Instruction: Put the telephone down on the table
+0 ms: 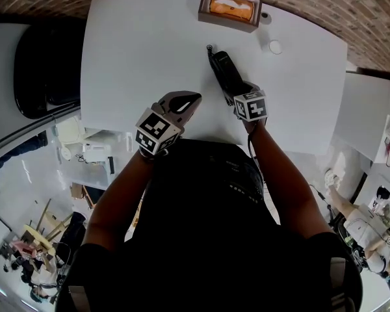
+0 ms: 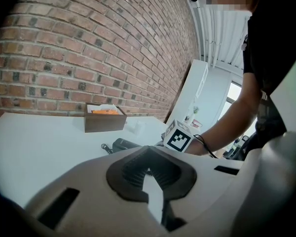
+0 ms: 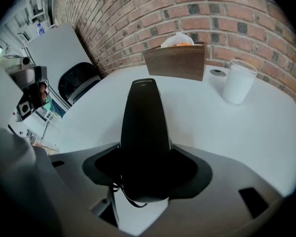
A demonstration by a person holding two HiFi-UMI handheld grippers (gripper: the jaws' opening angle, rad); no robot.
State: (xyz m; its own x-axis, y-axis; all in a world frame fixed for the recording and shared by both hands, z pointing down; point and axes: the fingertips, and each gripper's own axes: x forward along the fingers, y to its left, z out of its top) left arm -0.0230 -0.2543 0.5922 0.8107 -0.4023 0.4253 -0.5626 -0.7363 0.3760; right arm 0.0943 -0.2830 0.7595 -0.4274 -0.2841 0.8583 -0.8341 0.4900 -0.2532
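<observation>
A black telephone handset [image 1: 222, 67] with a coiled cord lies lengthwise over the middle of the white table [image 1: 143, 44]. My right gripper [image 1: 233, 90] is shut on its near end. In the right gripper view the telephone handset [image 3: 144, 127] runs out from between the jaws of my right gripper [image 3: 145, 174] toward the brick wall. Whether it rests on the table I cannot tell. My left gripper [image 1: 190, 99] hovers near the table's front edge, left of the handset, shut and holding nothing. In the left gripper view, the left gripper [image 2: 149, 174] points toward the telephone handset [image 2: 126, 143].
A brown tissue box [image 1: 229, 8] stands at the table's far edge, by the brick wall. A white cup [image 1: 275, 46] and a small dark disc [image 1: 265, 17] sit to its right. A black chair [image 1: 42, 70] is left of the table, and another white table [image 1: 370, 109] is to the right.
</observation>
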